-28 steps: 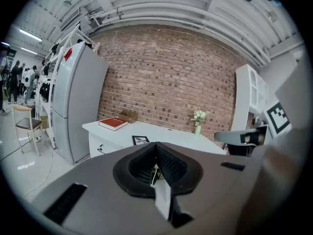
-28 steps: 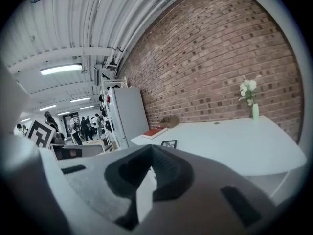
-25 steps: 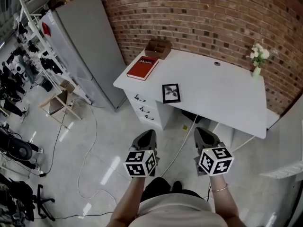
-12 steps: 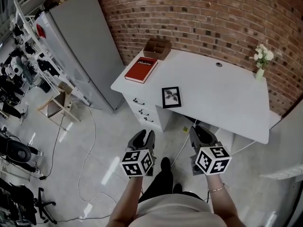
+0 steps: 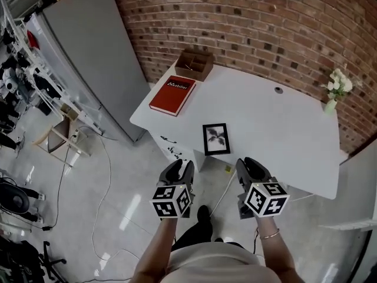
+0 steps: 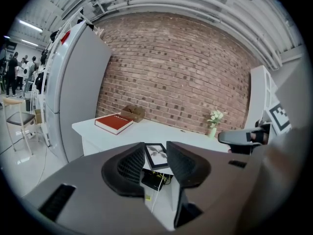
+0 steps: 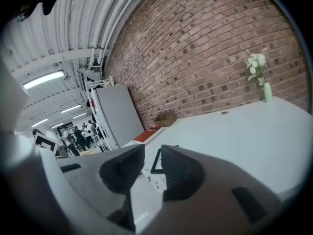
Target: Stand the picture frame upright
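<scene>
A black picture frame lies flat near the front edge of the white desk; it shows between the jaws in the left gripper view and edge-on in the right gripper view. My left gripper hangs over the floor short of the desk, its jaws just opened, nothing between them. My right gripper is level with it to the right, also just opening and empty. Both point toward the frame and are apart from it.
A red book and a brown cardboard box sit at the desk's left end, a small vase of white flowers at its right. A grey cabinet stands left. Cables trail on the floor; brick wall behind.
Both grippers have moved closer to the desk and their jaws have gone from shut to open. The frame lies as before.
</scene>
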